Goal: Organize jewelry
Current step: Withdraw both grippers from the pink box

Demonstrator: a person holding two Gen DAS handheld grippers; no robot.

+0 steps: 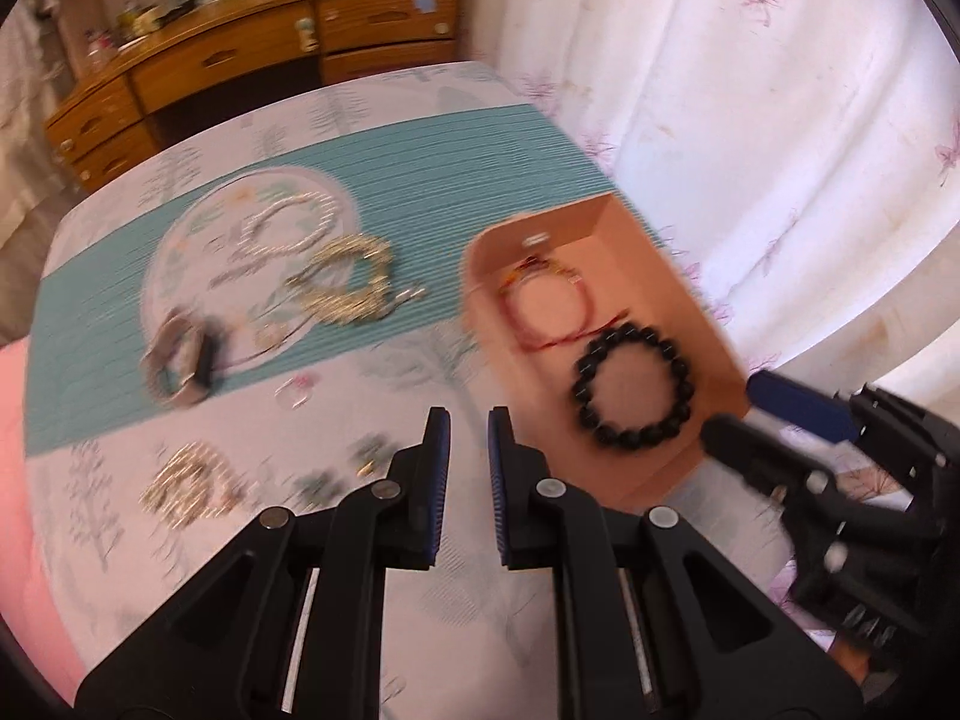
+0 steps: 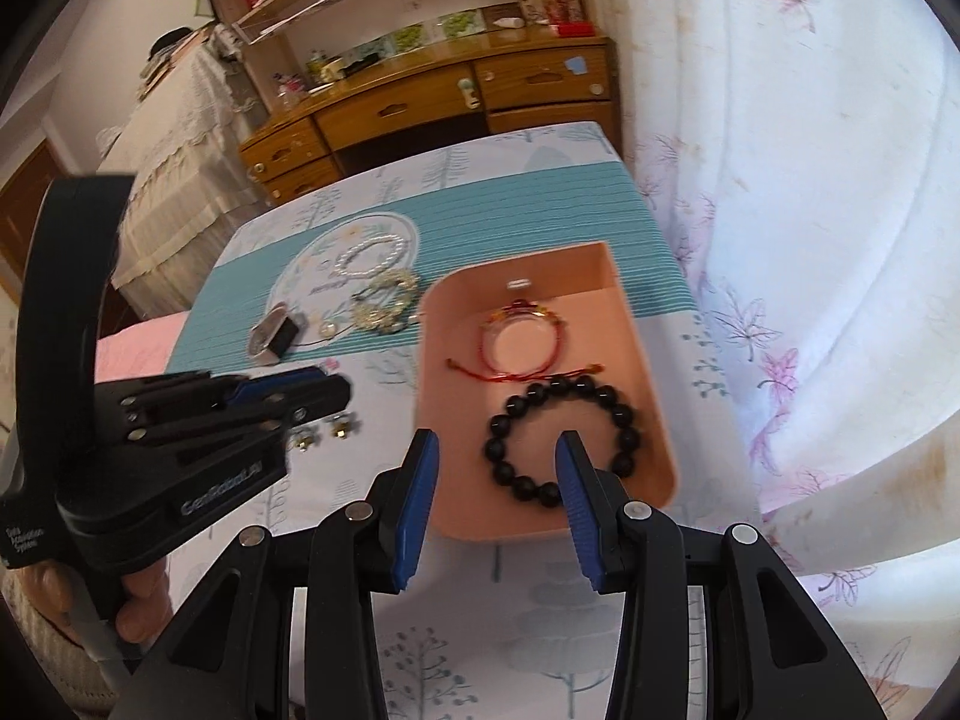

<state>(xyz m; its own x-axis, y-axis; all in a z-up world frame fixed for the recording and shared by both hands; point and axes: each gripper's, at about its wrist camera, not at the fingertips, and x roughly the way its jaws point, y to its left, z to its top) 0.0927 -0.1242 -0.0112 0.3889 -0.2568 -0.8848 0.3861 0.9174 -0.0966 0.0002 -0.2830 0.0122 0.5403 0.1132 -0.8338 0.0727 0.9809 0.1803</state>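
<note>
My pink tray (image 2: 651, 396) holds the black bead bracelet (image 2: 564, 438) and red cord bracelet (image 2: 519, 342), while the pearl bracelet (image 2: 372, 257), the gold chains (image 2: 384, 300) and the earrings (image 2: 342, 426) wait on the surface (image 2: 468, 600), my right claw (image 2: 495, 456) released and empty, my left claw (image 1: 468, 426) nearly clenched on nothing.

White lettering "GenRobot.AI" on the black body of the left tool (image 2: 336, 387), left of frame; smaller white print below it too blurred to read

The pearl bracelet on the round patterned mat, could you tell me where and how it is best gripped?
Grip the pearl bracelet across one strand of its loop, coming from above. It lies flat on the round mat, so only a pinch over the bead string gets purchase. Its far arc seems best, away from the gold chain bracelet beside it.
</note>
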